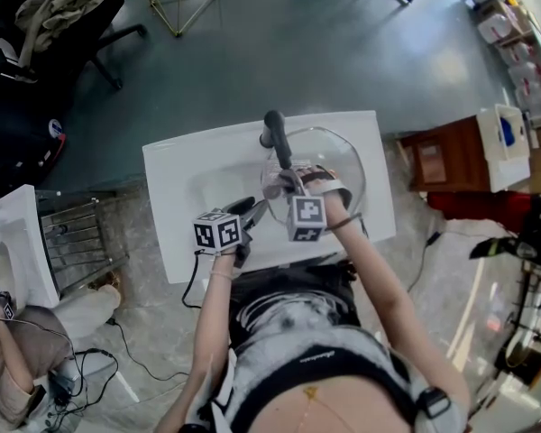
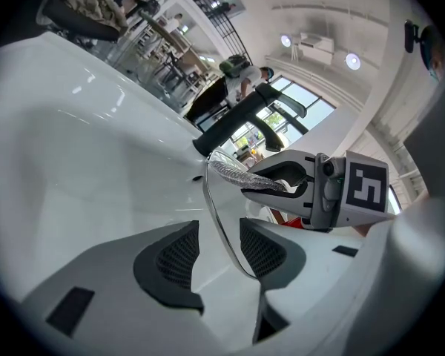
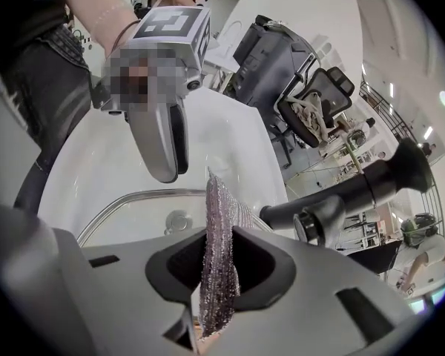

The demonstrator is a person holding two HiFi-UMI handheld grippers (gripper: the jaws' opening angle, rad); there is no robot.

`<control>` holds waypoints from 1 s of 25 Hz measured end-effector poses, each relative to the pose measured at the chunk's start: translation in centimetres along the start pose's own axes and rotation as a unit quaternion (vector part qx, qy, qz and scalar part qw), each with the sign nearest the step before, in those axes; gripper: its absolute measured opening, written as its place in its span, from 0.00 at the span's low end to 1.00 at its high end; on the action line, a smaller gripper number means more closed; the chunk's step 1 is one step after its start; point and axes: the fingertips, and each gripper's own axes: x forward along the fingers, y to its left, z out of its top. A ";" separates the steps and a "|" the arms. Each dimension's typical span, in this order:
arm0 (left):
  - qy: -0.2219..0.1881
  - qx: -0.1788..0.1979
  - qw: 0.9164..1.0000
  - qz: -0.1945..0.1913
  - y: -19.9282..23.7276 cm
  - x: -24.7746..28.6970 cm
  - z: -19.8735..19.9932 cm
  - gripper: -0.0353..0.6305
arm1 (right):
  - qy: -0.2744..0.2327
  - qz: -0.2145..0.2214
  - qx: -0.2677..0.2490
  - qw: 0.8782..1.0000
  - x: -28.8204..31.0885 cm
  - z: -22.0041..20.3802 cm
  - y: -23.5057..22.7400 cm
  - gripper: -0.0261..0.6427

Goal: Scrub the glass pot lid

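The glass pot lid [image 1: 341, 165] stands tilted over the white sink [image 1: 185, 183]. Its steel rim [image 2: 221, 228] runs between the pads of my left gripper [image 2: 221, 252], which grips it at the near left edge; in the head view the left gripper [image 1: 245, 213] sits at the lid's left. My right gripper [image 3: 219, 254] is shut on a silver mesh scrubber [image 3: 221, 228], which sticks up between its jaws over the lid [image 3: 144, 213] near the centre bolt [image 3: 176, 221]. From the left gripper view, the right gripper [image 2: 293, 184] holds the scrubber [image 2: 241, 175] at the lid's top rim.
A black faucet [image 1: 276, 139] rises at the sink's back edge, right behind the lid. To the right stands a brown cabinet [image 1: 444, 156]. A black office chair [image 1: 68, 25] is at the far left, and a wire rack [image 1: 77, 242] sits beside the sink.
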 end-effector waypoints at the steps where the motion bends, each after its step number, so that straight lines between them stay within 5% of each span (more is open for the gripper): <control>1: -0.001 0.000 1.000 0.000 0.0 0.0 0.0 0.32 | -0.001 0.000 0.001 1.000 0.0 -0.4 -0.2 0.15; 25: -0.022 -0.037 0.999 0.012 -1.4 2.7 -0.2 0.32 | -0.063 0.046 0.036 0.996 1.6 -4.3 -5.2 0.16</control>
